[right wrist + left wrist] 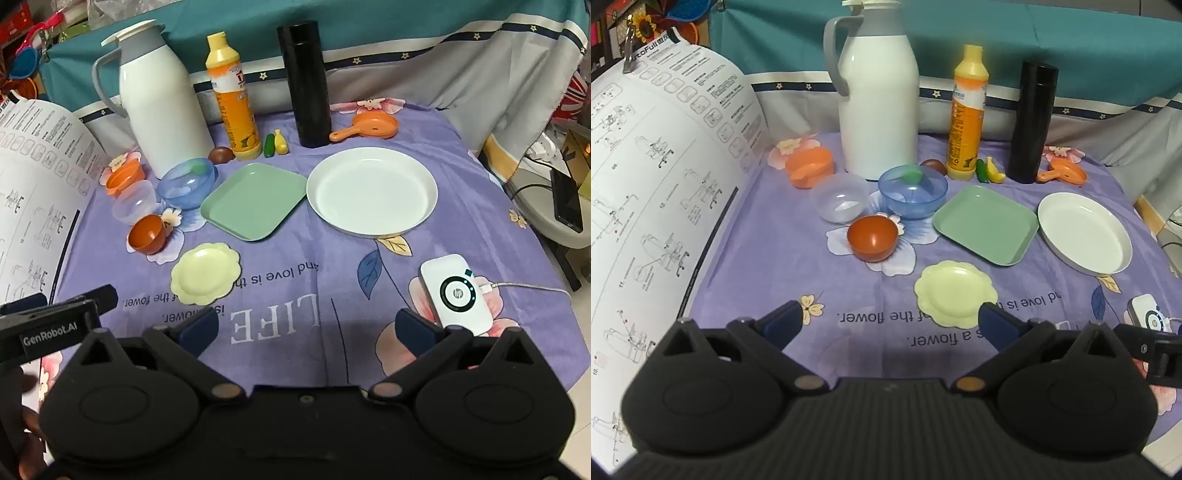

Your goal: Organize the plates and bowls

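On the purple cloth lie a round white plate [1084,233] [371,190], a square green plate [985,224] [255,201] and a small scalloped yellow plate [955,292] [205,272]. To their left stand a red-brown bowl [873,237] [147,233], a blue bowl [912,191] [187,181], a clear bowl [839,202] [133,202] and an orange cup [809,167] [124,176]. My left gripper [891,318] is open and empty, near the yellow plate. My right gripper [308,326] is open and empty, above the cloth's front edge.
At the back stand a white thermos jug [877,92] [159,99], a yellow bottle [967,114] [232,96], a black flask [1032,120] [306,79] and an orange toy pan [1065,173] [371,127]. A large instruction sheet [653,177] curls at the left. A white device [456,293] with cable lies at the right.
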`<move>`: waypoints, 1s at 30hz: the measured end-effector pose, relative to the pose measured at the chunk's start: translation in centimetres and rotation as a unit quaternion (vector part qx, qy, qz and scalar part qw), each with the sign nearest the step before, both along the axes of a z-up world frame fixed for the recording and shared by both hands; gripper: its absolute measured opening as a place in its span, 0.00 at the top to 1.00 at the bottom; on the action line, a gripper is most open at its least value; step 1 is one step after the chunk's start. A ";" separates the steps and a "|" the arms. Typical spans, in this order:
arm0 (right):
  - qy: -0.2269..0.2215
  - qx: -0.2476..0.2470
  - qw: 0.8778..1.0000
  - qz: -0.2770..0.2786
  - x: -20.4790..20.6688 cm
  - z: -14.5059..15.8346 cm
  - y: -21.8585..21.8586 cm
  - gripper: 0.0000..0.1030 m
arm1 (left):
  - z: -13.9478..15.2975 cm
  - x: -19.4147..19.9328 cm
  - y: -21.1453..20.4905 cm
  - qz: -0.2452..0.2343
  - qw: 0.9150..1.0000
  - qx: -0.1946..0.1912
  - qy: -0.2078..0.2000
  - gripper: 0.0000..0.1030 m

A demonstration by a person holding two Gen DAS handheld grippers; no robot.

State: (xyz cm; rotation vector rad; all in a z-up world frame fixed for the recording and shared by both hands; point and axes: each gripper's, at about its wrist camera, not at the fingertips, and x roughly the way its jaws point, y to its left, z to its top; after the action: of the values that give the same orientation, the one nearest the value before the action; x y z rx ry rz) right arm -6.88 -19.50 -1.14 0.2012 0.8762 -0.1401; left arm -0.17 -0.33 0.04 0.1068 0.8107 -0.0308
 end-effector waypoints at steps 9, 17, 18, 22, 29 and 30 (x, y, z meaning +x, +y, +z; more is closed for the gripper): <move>0.000 0.000 1.000 0.000 -0.1 -0.1 0.2 0.00 | 0.1 -0.1 0.3 -0.003 1.000 -0.018 0.003 0.00; 0.003 0.004 1.000 0.002 -0.1 -0.1 0.0 0.00 | 0.2 0.0 0.5 -0.001 1.000 -0.020 0.003 0.00; 0.003 0.004 1.000 0.002 -0.1 -0.1 0.0 0.00 | 0.3 0.0 0.5 0.000 1.000 -0.020 0.002 0.00; 0.003 0.003 1.000 0.002 -0.1 -0.1 0.0 0.00 | 0.3 0.1 0.5 0.002 1.000 -0.017 0.002 0.00; 0.004 0.003 1.000 0.002 -0.1 -0.1 0.0 0.00 | 0.0 0.1 0.5 0.007 1.000 -0.013 0.003 0.00; 0.004 0.003 1.000 0.002 -0.1 -0.1 0.0 0.00 | 0.0 0.1 0.5 0.008 1.000 -0.015 0.004 0.00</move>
State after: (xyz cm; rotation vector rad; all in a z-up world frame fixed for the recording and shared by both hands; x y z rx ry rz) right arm -6.93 -19.47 -1.26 0.2049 0.8853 -0.1344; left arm -0.07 0.18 0.00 0.0728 0.8194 -0.0287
